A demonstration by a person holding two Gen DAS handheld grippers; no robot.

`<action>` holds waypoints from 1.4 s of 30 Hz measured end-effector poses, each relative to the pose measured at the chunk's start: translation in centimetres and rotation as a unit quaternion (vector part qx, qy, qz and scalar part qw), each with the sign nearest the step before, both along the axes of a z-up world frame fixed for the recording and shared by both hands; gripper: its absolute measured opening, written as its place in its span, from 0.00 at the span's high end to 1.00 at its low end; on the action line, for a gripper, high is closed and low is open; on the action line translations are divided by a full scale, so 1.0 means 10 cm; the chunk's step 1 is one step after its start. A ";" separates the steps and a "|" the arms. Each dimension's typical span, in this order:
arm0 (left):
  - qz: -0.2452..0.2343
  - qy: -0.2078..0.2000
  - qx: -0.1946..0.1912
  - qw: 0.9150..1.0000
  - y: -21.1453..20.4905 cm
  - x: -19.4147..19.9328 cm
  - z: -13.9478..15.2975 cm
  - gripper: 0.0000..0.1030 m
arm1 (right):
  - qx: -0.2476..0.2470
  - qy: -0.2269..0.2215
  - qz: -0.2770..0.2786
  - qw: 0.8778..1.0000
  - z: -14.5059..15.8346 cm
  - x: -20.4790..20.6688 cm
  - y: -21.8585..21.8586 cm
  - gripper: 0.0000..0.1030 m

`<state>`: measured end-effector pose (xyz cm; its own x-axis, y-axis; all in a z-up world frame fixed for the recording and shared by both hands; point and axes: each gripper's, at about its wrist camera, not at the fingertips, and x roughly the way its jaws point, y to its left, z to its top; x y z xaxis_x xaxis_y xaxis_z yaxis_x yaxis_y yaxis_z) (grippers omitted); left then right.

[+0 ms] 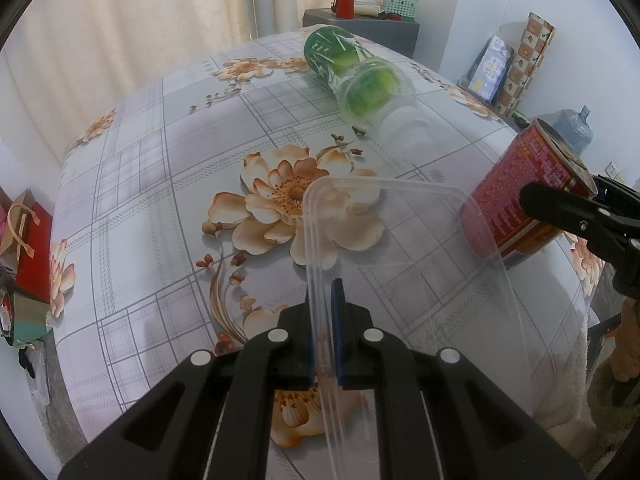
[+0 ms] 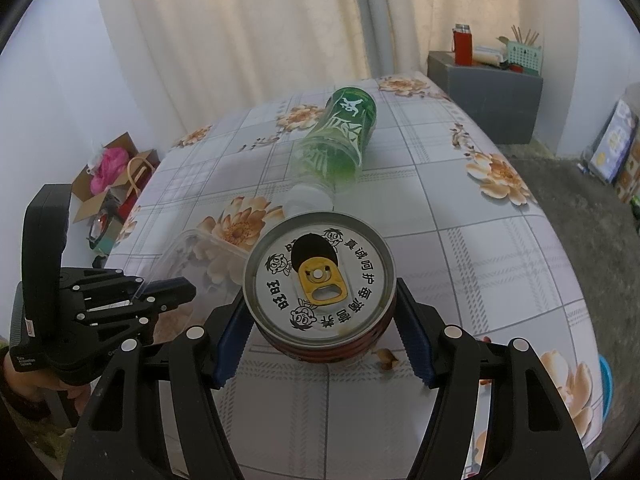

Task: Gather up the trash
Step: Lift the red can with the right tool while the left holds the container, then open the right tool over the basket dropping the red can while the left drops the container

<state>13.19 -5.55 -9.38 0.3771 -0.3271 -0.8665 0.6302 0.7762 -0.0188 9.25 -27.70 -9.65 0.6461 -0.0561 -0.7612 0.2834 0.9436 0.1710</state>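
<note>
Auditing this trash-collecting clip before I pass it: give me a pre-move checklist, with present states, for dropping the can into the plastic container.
1. Left gripper shut on the wall of the clear rectangular plastic container: ok.
2. Right gripper clamped on the sides of the red drink can with the opened silver top: ok.
3. Can near the container's rim: ok.
4. Can directly above the container's opening: cannot tell.
5. Container has room: ok, nothing visible inside.
6. Green-labelled clear plastic bottle collected: not ok; it lies on the floral tablecloth.
</note>
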 end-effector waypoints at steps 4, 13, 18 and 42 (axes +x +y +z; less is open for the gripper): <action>-0.001 0.000 0.000 1.000 0.00 0.00 0.00 0.94 | 0.000 0.000 0.000 1.000 0.00 0.00 0.00 0.39; -0.005 -0.003 -0.006 1.000 -0.03 0.00 0.02 0.94 | -0.001 -0.001 0.000 1.000 0.00 0.00 0.00 0.39; -0.010 -0.005 -0.019 1.000 -0.05 -0.01 0.12 0.94 | -0.002 -0.008 -0.004 1.000 0.06 -0.04 0.01 0.39; -0.257 0.019 -0.147 0.955 -2.18 -0.66 0.83 0.95 | -0.046 -0.091 -0.243 0.965 0.95 -1.93 -1.39 0.39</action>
<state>6.61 -27.33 -1.05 0.0722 -0.6918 -0.7184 0.9208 0.3230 -0.2185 -10.01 -41.58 -0.16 0.6489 -0.4478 -0.6152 0.6697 0.7199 0.1822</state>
